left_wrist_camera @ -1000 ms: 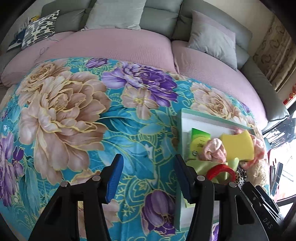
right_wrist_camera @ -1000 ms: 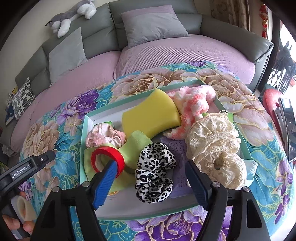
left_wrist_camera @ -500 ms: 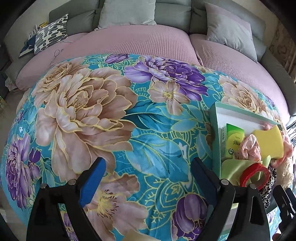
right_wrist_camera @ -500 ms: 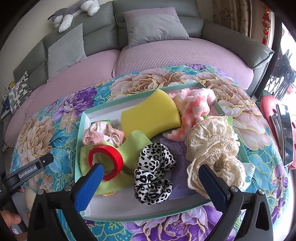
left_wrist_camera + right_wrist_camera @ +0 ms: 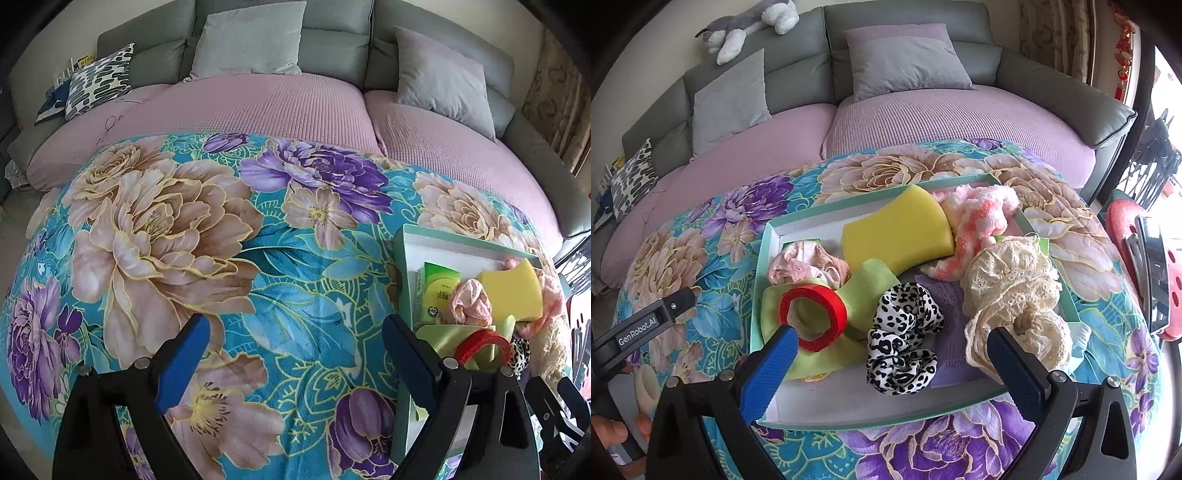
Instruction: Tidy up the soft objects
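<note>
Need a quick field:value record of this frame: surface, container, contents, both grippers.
surface: floral blanket spread in front of a sofa
container: shallow green-rimmed tray, white inside
contents: yellow sponge, pink-white fuzzy cloth, cream lace scrunchie, leopard scrunchie, red tape roll on a green cloth, pink scrunchie, green box
left gripper: open, empty, over bare blanket left of the tray
right gripper: open, empty, over the tray's near side, leopard scrunchie between its fingers' line

Three scrunchies [image 5: 905,339] (one leopard), one sponge [image 5: 897,229].
</note>
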`<state>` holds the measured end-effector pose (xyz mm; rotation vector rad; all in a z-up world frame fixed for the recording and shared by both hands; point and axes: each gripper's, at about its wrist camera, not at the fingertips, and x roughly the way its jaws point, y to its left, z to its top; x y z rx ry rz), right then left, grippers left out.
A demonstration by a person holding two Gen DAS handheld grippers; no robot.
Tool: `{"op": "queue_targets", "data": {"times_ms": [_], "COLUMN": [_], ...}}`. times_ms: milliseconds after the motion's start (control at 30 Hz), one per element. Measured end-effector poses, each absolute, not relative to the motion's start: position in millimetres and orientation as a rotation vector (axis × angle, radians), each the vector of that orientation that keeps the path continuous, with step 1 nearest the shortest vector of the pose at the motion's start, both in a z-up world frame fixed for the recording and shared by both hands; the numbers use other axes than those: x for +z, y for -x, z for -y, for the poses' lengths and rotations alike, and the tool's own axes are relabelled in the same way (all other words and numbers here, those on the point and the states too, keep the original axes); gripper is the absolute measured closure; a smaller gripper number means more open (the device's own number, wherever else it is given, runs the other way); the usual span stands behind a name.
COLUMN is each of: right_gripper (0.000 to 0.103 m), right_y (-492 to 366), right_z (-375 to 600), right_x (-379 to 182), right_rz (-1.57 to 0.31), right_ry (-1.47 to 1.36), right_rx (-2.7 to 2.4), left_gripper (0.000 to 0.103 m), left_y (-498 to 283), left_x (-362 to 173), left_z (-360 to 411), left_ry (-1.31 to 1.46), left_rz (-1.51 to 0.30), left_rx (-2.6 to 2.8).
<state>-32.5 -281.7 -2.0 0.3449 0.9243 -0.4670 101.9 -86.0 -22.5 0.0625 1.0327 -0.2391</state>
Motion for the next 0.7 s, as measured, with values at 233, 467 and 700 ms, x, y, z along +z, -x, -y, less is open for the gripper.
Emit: {"op": "queue_targets", "data": {"times_ms": [233,467,700], "right_gripper": [0.0,0.0,0.0], "right_y": [50.1,76.5,99.0], "right_z": [268.8,260.9,246.5], "right_x": [-7.0,-7.0,-4.9], "right_rz": [-0.947,-0.961,-0.977], "right_ry": [-0.318,-0.303,-0.267], "right_rx": [-0.465,-0.473,-0.471], "left_gripper": [0.009,0.009,0.009], "left_y": [-82.5,-53.7,-16.1], "left_x": [-14.1,-10.6,-8.0], "left_z": [81.7,77.5,70.8], "left_ry": [-0.065,-0.137,-0.229], "left_rz": [-0.993,-0.943,-0.864], "left_rx": [-0.262,-0.243,-0.227]}}
